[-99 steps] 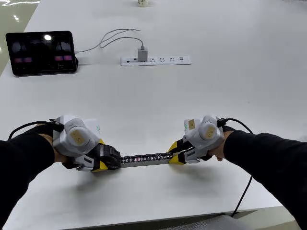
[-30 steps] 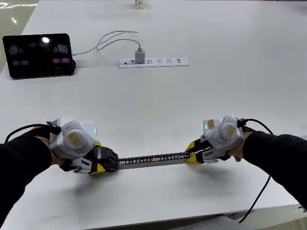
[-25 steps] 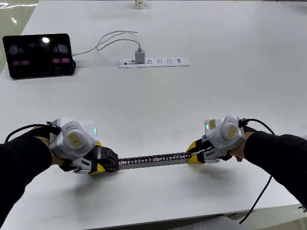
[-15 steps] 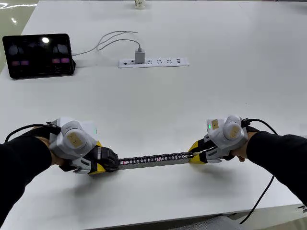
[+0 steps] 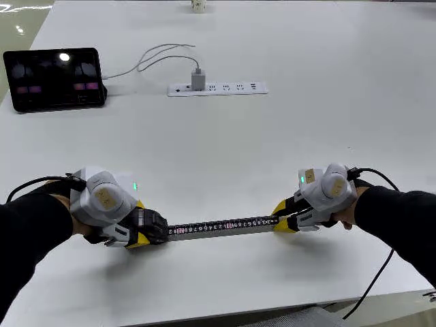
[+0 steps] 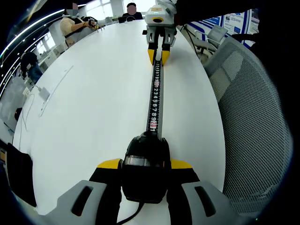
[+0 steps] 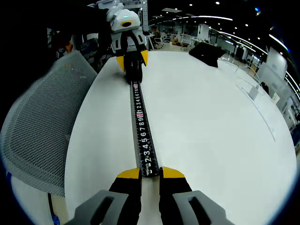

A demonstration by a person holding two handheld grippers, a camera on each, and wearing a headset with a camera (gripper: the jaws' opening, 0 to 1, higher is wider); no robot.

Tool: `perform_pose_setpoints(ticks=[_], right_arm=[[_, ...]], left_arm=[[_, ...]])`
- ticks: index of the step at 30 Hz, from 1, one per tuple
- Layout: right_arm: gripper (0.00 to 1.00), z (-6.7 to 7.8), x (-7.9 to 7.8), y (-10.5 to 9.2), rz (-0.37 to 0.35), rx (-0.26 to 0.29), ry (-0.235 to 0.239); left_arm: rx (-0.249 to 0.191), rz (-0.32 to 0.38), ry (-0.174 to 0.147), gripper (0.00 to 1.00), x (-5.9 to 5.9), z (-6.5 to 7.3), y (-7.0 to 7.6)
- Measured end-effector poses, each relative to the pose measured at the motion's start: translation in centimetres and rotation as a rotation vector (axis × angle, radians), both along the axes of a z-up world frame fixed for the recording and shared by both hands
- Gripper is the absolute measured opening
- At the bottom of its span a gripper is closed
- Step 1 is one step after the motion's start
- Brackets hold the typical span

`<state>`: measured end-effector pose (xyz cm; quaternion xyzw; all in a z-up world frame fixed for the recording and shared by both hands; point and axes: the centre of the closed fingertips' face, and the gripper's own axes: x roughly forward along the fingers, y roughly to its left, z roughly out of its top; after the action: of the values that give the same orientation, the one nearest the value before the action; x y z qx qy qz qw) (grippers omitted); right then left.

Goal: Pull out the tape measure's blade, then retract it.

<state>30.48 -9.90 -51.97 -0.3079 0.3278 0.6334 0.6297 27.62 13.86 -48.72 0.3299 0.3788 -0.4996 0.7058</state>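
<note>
**Blade out along the front edge, held at both ends**

We have the tape measure (image 5: 155,225) near the front edge of the counter (image 5: 225,157), lying parallel to that edge. Our left tongs (image 5: 146,228) are clamped round the black case (image 6: 146,171), one jaw on each side, toward the front-left corner. Our right tongs (image 7: 150,172) are pinched almost fully together on the free end of the blade (image 5: 221,225). The blade runs straight and flat between the two, low over the counter; we cannot tell whether it touches.

The weak point, as we judge it, is the right-hand grip. It covers only the tip, and the spring pulls against it. If the tip slips, or we let go all at once, the blade may whip back into the case and jolt it in the left tongs. Walking the right tongs back toward the case looks safer. Drifting out of line could kink the blade, and the nearby front edge leaves little margin if the case is knocked loose.
</note>
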Motion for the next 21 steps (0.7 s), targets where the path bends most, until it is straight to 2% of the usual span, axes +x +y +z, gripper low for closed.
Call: perform_pose_setpoints(ticks=[21], right_arm=[[0.1,0.03,0.22,-0.54,-0.009,-0.001,-0.002]], left_arm=[[0.001,-0.001,-0.001,0.31,0.04,0.07,0.0]])
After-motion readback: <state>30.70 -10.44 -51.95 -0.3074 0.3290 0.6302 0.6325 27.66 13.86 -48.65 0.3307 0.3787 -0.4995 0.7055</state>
